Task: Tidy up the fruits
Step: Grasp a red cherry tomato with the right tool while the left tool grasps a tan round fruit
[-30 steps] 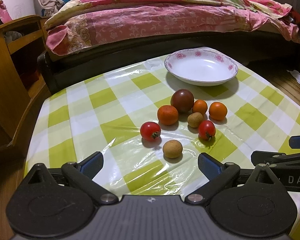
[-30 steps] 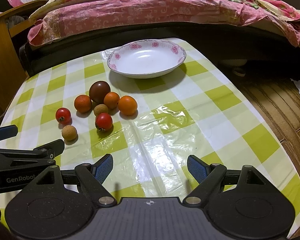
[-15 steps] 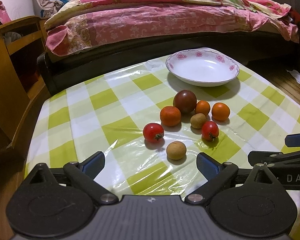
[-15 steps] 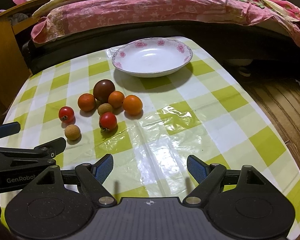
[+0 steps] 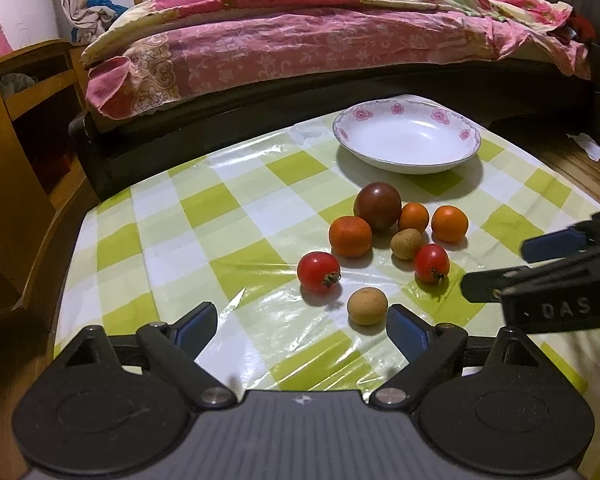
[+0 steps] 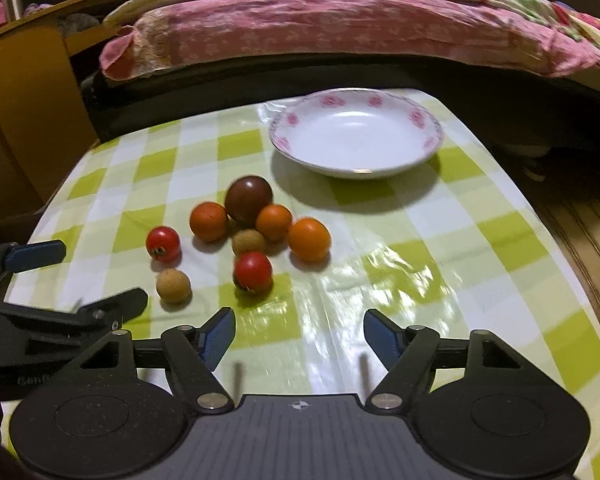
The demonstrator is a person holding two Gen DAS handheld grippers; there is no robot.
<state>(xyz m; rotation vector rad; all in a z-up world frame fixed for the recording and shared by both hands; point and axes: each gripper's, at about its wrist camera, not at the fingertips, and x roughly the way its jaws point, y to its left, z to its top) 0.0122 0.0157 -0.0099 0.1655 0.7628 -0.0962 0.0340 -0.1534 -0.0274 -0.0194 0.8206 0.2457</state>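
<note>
Several small fruits lie in a cluster on the green-checked tablecloth [image 5: 236,248]: a dark plum [image 5: 377,205], oranges [image 5: 350,236], red tomatoes [image 5: 318,272] and a tan longan [image 5: 367,306]. A white floral plate [image 5: 406,140] stands empty behind them. My left gripper [image 5: 302,326] is open and empty just short of the longan. My right gripper [image 6: 299,338] is open and empty, near a tomato [image 6: 253,272]; the plate [image 6: 356,136] is beyond.
A bed with a pink quilt [image 5: 320,40] runs along the far side of the table. A wooden cabinet [image 5: 16,128] stands at the left. The table's right edge drops to a wooden floor [image 6: 588,220].
Both grippers have moved forward toward the fruit cluster. The right gripper has also swung left, so it reaches further into the left wrist view. The fruits have not moved.
</note>
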